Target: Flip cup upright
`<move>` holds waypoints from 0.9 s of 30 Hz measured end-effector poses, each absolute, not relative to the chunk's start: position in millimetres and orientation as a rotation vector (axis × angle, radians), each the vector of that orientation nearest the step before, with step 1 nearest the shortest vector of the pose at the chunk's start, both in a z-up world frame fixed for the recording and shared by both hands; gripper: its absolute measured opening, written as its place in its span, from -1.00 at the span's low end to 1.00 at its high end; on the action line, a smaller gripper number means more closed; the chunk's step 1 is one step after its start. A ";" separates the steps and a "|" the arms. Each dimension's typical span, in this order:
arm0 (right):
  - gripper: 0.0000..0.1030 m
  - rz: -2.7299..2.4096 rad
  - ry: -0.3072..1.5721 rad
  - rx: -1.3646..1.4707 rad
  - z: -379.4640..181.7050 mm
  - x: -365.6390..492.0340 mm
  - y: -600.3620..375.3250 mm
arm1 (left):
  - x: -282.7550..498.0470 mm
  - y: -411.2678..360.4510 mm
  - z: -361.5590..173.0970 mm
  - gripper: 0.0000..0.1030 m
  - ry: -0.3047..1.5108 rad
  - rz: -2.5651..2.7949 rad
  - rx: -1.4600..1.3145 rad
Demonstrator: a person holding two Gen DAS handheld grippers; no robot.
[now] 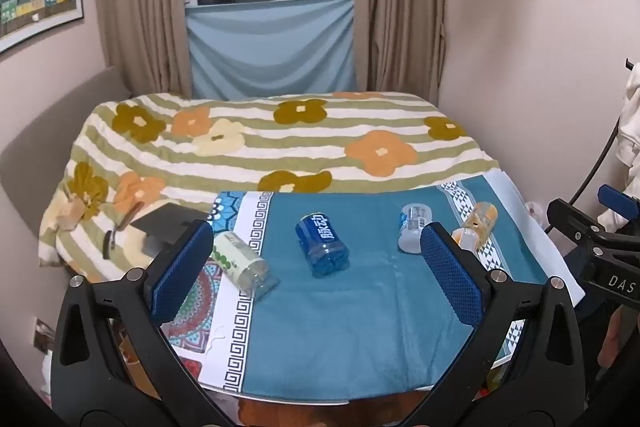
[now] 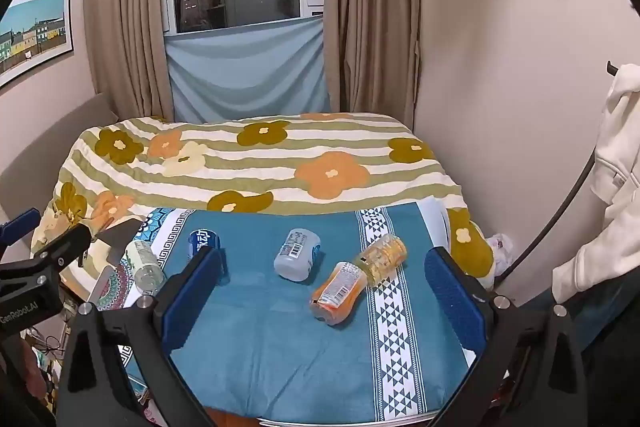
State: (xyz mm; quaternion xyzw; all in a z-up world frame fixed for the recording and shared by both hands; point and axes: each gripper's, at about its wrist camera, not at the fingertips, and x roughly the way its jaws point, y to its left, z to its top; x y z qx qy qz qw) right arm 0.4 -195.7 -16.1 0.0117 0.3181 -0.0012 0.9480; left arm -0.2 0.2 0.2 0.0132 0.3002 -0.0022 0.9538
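Note:
Several cut-bottle cups lie on their sides on a teal cloth (image 1: 360,315). A green-labelled clear cup (image 1: 240,261) lies at the left, a blue cup (image 1: 322,244) in the middle, a grey-white cup (image 1: 412,231) further right, and an orange cup and a yellow cup (image 1: 478,223) at the right. In the right wrist view they are the green (image 2: 145,265), blue (image 2: 203,243), grey-white (image 2: 297,254), orange (image 2: 339,291) and yellow (image 2: 382,259) cups. My left gripper (image 1: 316,275) is open and empty, short of the blue cup. My right gripper (image 2: 322,301) is open and empty, around the orange cup's position but above it.
A flowered striped blanket (image 1: 280,143) covers the bed behind the cloth. A dark flat object (image 1: 164,223) and small items lie at the left edge. Curtains and a window stand behind. A white garment (image 2: 616,187) hangs at the right.

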 end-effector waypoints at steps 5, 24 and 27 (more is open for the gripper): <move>0.98 -0.006 0.653 0.019 -16.3 4.3 -193.5 | -10.2 0.0 -0.9 1.00 0.592 -0.007 0.021; 0.98 0.003 0.630 0.033 -14.7 -2.9 -195.7 | -2.9 1.1 -0.7 1.00 0.605 -0.012 0.013; 0.98 0.003 0.631 0.035 -14.9 -2.7 -195.5 | -2.9 1.9 -1.2 1.00 0.605 -0.009 0.012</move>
